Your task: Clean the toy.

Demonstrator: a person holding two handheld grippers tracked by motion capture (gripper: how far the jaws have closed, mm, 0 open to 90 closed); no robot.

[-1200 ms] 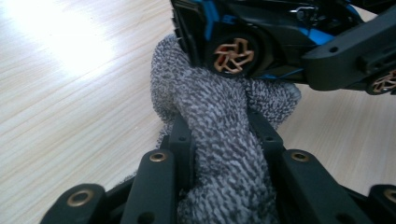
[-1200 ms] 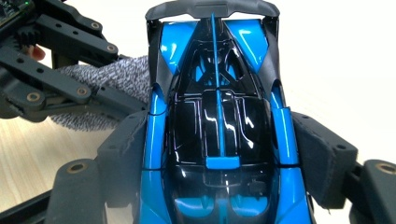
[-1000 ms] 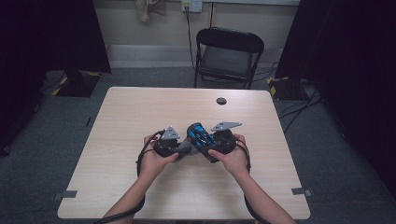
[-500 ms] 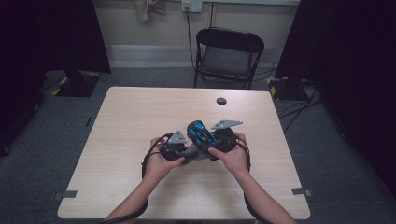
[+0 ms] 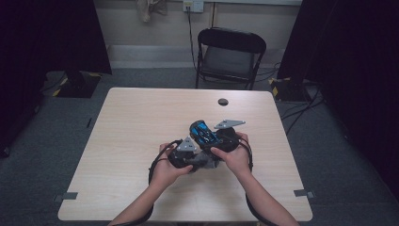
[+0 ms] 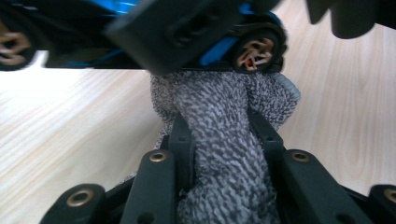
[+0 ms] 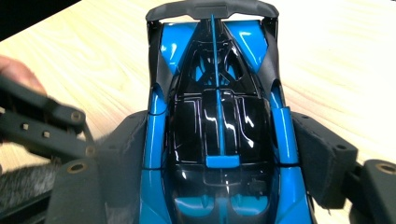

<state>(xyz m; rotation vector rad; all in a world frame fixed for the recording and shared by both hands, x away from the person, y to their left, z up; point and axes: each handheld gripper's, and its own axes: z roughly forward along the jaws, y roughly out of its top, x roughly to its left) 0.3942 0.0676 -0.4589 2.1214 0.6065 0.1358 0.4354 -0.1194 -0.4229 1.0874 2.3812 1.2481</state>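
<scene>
Here left claw (image 6: 219, 154) pinches grey cloth (image 6: 224, 121); right claw (image 7: 219, 163) clamps toy car (image 7: 219, 121).

light: table (image 5: 141, 122) bright, room edges very dark | glare: white shine on the blue toy car (image 7: 219, 135) | blur: close things fuzzy — car wheel (image 6: 257, 51) too

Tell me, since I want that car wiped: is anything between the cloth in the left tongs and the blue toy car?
Nothing visible: the grey cloth in the left tongs reaches up to the blue toy car held by the right tongs.
</scene>
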